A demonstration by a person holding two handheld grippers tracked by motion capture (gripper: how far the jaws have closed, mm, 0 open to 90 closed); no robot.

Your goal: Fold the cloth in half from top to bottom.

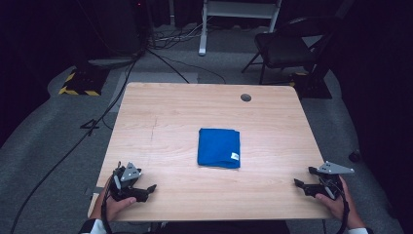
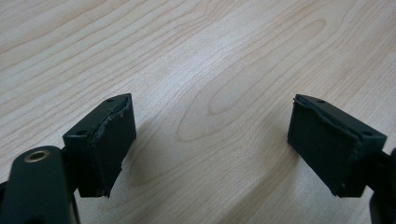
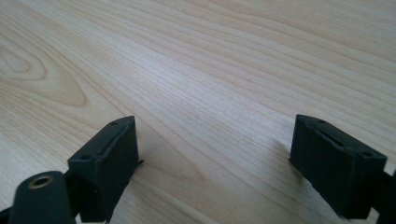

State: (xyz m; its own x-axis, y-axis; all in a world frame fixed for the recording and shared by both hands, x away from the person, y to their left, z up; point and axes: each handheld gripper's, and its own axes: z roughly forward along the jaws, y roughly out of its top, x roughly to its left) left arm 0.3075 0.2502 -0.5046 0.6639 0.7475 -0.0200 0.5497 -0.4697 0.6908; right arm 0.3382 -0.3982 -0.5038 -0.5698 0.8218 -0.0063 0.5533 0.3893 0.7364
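Observation:
A folded blue cloth [image 1: 219,147] with a small white tag lies near the middle of the wooden table [image 1: 160,122]. My left gripper [image 1: 145,190] rests low at the table's front left corner, held in a hand, well left of the cloth. In its own view the left gripper [image 2: 212,140] is open, with only bare wood between the jaws. My right gripper [image 1: 303,185] sits at the front right corner, to the right of the cloth. Seen from its own camera, the right gripper [image 3: 215,156] is open too, over bare tabletop.
A round cable hole [image 1: 246,97] sits near the table's far edge. Beyond the table stand a dark folding chair [image 1: 287,46] and a white frame leg [image 1: 203,29]. Cables [image 1: 97,122] run across the grey floor at the left.

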